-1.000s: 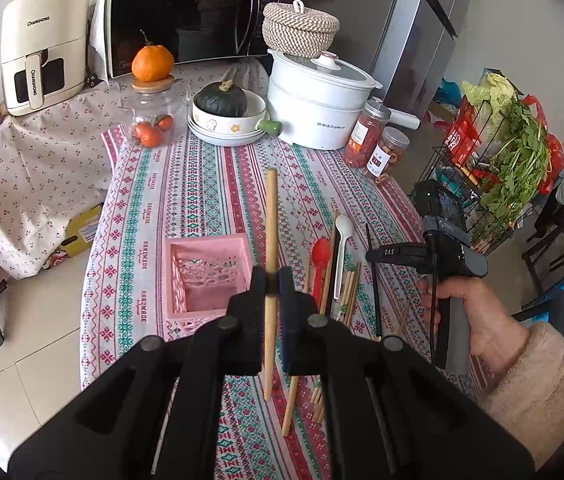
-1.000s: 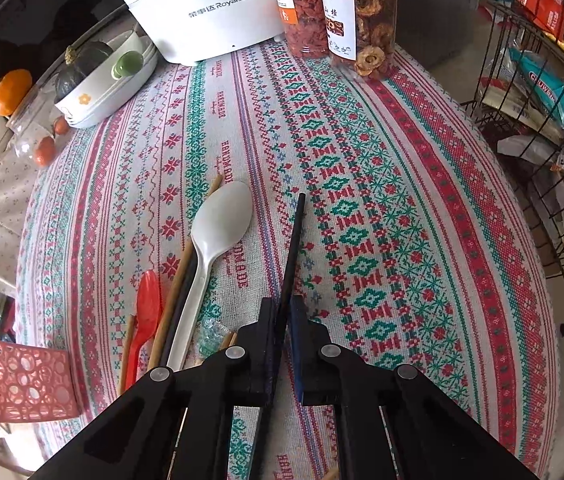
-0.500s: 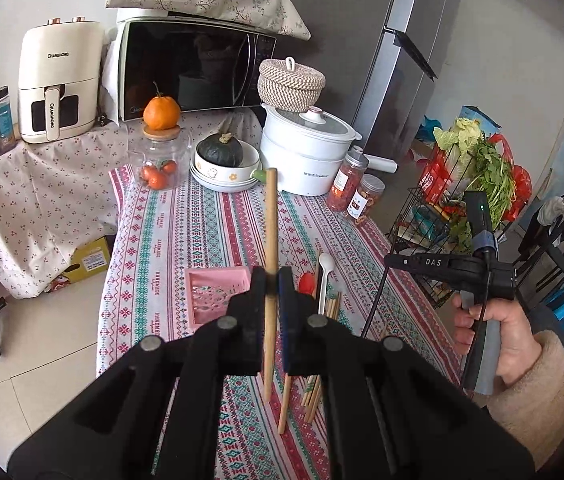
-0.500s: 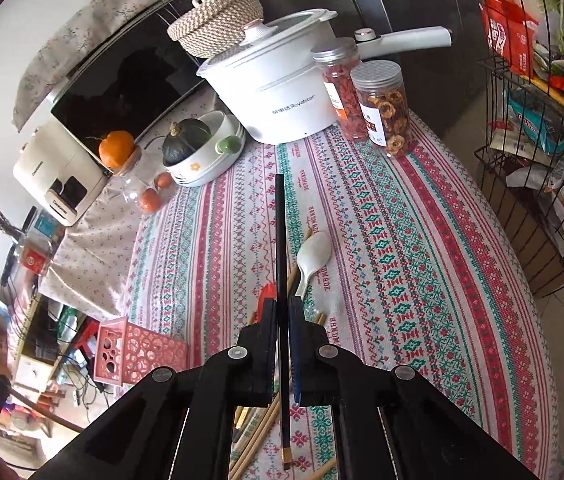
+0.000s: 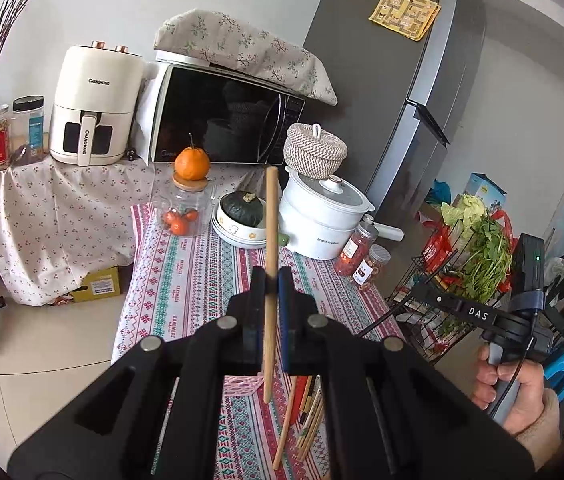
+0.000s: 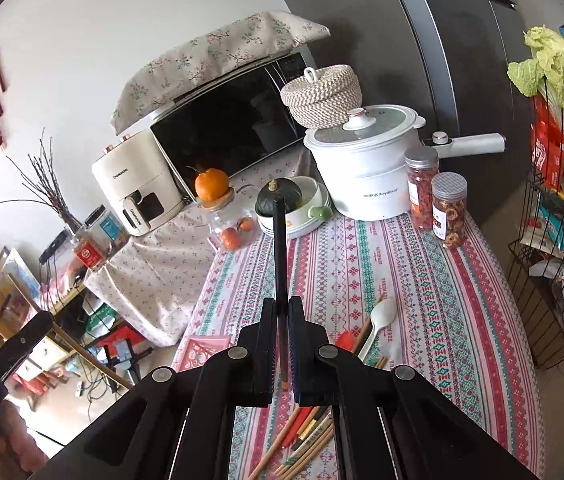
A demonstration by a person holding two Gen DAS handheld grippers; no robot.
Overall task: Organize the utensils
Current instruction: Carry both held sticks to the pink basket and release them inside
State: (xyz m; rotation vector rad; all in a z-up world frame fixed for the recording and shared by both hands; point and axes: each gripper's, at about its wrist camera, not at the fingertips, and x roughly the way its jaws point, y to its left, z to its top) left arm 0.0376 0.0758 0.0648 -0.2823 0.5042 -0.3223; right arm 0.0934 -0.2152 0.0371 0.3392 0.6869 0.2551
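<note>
Only the left wrist view shows the person's right hand (image 5: 517,392), low at the right edge, wrapped around the handle of the right gripper, with a fuzzy sleeve behind it. That view also shows the wooden chopstick (image 5: 270,280) pinched upright between the fingers (image 5: 256,316) of the left gripper (image 5: 270,280), its top reaching up in front of the white pot (image 5: 321,220) and its lower end hanging free above the bench (image 5: 186,276).

Only the right wrist view shows the white spoon (image 6: 379,320) lying on the patterned cloth just right of the fingers, and the two spice jars (image 6: 435,196) at the far right of the bench. There the right gripper (image 6: 281,304) is closed on a black chopstick (image 6: 280,252), which stands nearly upright and points toward the dark squash (image 6: 276,200) in its bowl.

Both views show the pink basket (image 6: 202,350) partly hidden behind the fingers at near left, and a loose heap of chopsticks (image 5: 305,416) lying on the bench below. Both grippers tilt downward, held clear above the cloth.
</note>
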